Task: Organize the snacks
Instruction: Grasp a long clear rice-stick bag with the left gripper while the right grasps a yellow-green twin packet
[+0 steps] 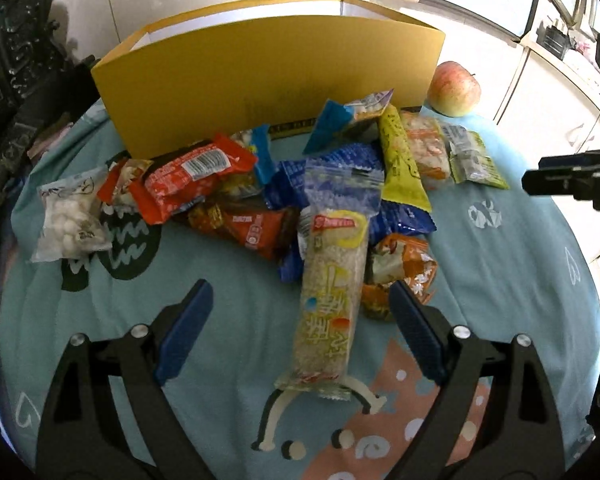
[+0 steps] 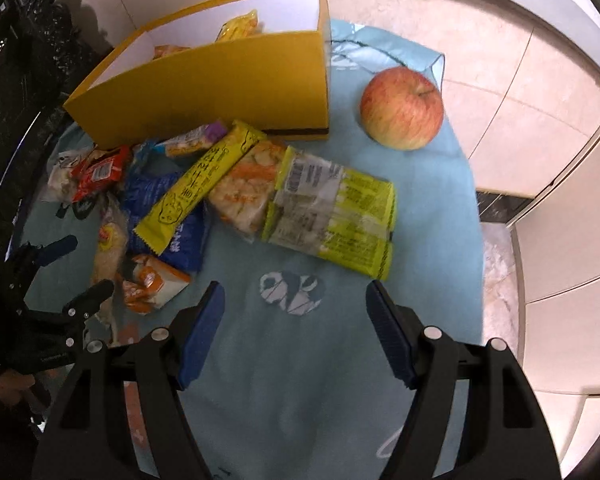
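Observation:
A pile of snack packets lies on a light blue cloth (image 1: 240, 312) in front of a yellow box (image 1: 268, 80). My left gripper (image 1: 300, 296) is open, its blue pads either side of a long clear rice-bar packet (image 1: 332, 300) that points toward me. My right gripper (image 2: 296, 292) is open and empty, just short of a lime-green and clear packet (image 2: 332, 216). The box (image 2: 220, 84) holds a few packets in the right wrist view. A long yellow-green packet (image 2: 200, 184) lies across blue ones.
A red-yellow apple (image 2: 402, 108) sits on the cloth right of the box, and shows in the left wrist view (image 1: 454, 88). The left gripper (image 2: 66, 272) shows at the left of the right wrist view. Tiled floor and white cabinets lie beyond the cloth edge.

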